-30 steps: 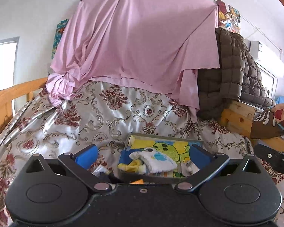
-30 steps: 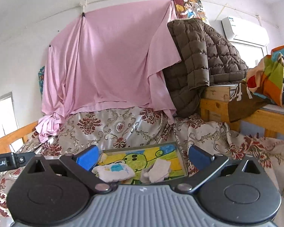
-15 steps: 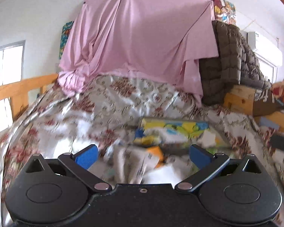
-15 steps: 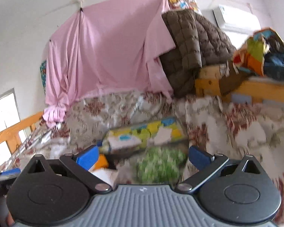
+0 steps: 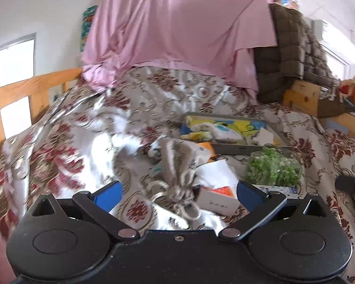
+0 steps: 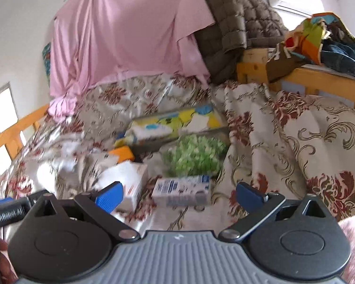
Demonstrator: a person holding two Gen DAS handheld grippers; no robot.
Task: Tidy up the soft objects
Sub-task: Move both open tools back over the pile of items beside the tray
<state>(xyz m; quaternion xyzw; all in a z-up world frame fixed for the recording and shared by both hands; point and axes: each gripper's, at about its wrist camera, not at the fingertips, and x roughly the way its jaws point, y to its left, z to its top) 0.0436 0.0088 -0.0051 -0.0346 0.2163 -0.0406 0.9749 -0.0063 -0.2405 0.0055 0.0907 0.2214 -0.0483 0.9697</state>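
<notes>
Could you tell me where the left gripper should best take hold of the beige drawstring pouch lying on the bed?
Probably at the cinched neck, by the knotted cord, of the drawstring pouch. There the cloth bunches into a narrow waist pointing toward the open left gripper, already between its fingers. Come straight forward and down from the near side; the wider body lies flat and slack, so it would likely slip.

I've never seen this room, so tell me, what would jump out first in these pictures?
The pink sheet hung on the back wall dominates, above a bed in a floral cover. Mid-bed, a cartoon tray holds folded cloths, with a green bundle just in front. Both grippers, left and right, hover open.
</notes>
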